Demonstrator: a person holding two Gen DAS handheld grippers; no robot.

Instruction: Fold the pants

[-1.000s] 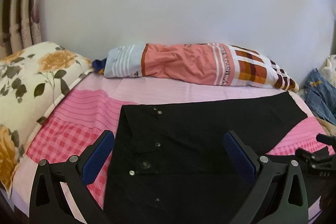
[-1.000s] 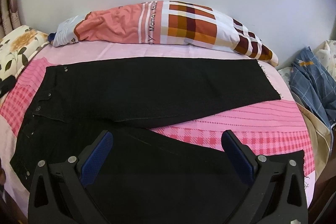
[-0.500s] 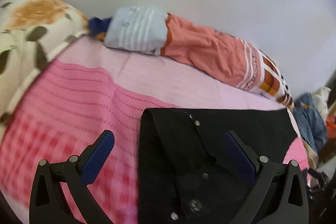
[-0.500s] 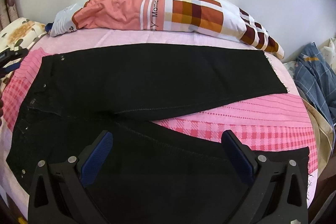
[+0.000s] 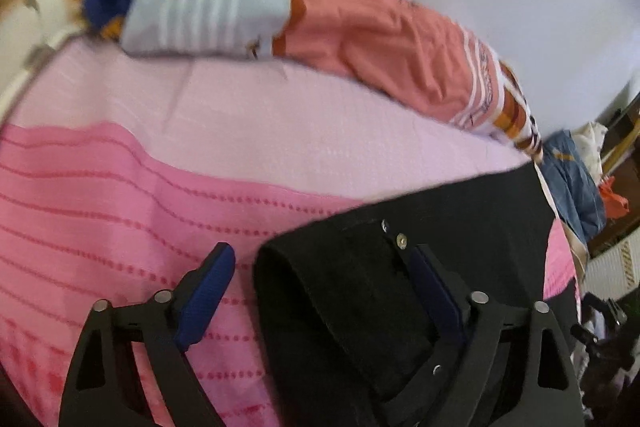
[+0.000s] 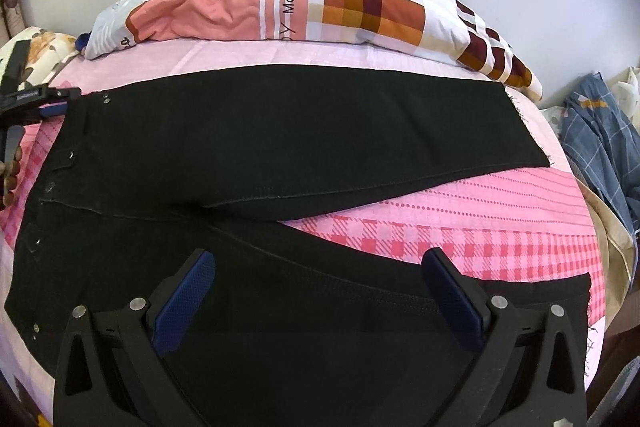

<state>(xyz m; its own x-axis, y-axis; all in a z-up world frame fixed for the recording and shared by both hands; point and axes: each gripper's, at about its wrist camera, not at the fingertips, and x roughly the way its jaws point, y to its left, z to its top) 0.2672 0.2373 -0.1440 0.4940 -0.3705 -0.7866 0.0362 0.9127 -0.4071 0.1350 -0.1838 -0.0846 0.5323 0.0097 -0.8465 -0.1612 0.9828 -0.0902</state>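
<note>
Black pants (image 6: 280, 131) are spread flat on the pink bedsheet (image 6: 460, 211), waistband off to the left, both legs running right and splayed in a V with the sheet showing between them. So as far as folding goes, basically nothing is done yet: no leg laid over the other, no crease anywhere. All of it is left, and my guess is the first move is bringing one leg onto the other.

Left gripper (image 5: 320, 291) is down at the far corner of the waistband, angled steeply toward the bed. Its tongs have just been closing in, and the waistband corner sits between them, but the left pad is clearly apart from the cloth with pink sheet in the gap, so it isn't clamped on anything yet. The right pad looks like it's right against the fabric by the rivets.

Right gripper (image 6: 320, 291) hovers over the near leg, also tilted down, tongs spread wide with nothing pinched. From its view you can see the left one parked at the waistband corner, with a bit of the person's hand (image 6: 10, 179) below it.

Patterned pillow (image 6: 320, 3) lies along the wall behind the pants, well out of the way.
</note>
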